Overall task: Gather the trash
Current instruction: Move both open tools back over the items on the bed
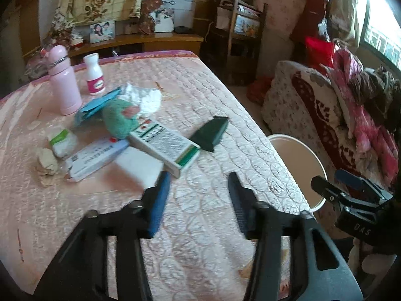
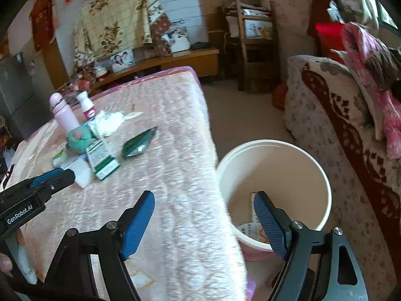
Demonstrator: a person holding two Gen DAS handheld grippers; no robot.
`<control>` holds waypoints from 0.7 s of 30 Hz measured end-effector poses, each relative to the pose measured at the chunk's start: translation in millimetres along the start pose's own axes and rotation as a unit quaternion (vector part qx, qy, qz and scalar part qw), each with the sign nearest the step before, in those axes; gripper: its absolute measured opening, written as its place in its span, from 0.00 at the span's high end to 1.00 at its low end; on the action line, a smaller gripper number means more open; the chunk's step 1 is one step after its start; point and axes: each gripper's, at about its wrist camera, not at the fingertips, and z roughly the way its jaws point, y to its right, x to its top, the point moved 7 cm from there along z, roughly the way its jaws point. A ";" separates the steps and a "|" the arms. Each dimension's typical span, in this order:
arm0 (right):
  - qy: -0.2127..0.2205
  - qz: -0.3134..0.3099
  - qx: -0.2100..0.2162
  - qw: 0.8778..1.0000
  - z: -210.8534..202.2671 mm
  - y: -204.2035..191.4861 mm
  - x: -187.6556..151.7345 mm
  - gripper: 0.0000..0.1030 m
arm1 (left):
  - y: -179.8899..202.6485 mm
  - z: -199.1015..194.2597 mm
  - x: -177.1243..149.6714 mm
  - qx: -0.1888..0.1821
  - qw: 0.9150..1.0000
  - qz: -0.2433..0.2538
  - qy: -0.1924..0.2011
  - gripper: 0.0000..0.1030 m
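Observation:
A pink quilted table (image 1: 205,115) holds trash: a green-and-white carton (image 1: 165,148), a dark green wrapper (image 1: 210,133), a white-blue box (image 1: 95,158), crumpled white tissue (image 1: 147,97) and a beige paper ball (image 1: 46,161). A white bin (image 2: 275,175) stands on the floor by the table's right edge, with a printed wrapper (image 2: 250,230) inside. My left gripper (image 1: 198,183) is open and empty, just short of the carton. My right gripper (image 2: 203,200) is open and empty, straddling the table edge and the bin.
A pink flask (image 1: 64,80), a white bottle (image 1: 94,75) and a teal plush (image 1: 117,120) stand among the trash. A sofa (image 2: 338,130) piled with clothes is to the right of the bin. A wooden shelf (image 1: 235,37) stands behind.

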 end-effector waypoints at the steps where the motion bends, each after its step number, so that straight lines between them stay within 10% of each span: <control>1: 0.000 -0.003 0.003 1.000 -0.2 -4.8 0.0 0.22 | -2.5 -1.8 0.1 0.002 1.000 -0.002 0.002 0.52; 21: -0.017 -0.067 0.072 0.995 16.1 -104.9 -1.1 0.21 | -125.5 -38.4 -18.7 0.051 0.997 -0.050 0.007 0.52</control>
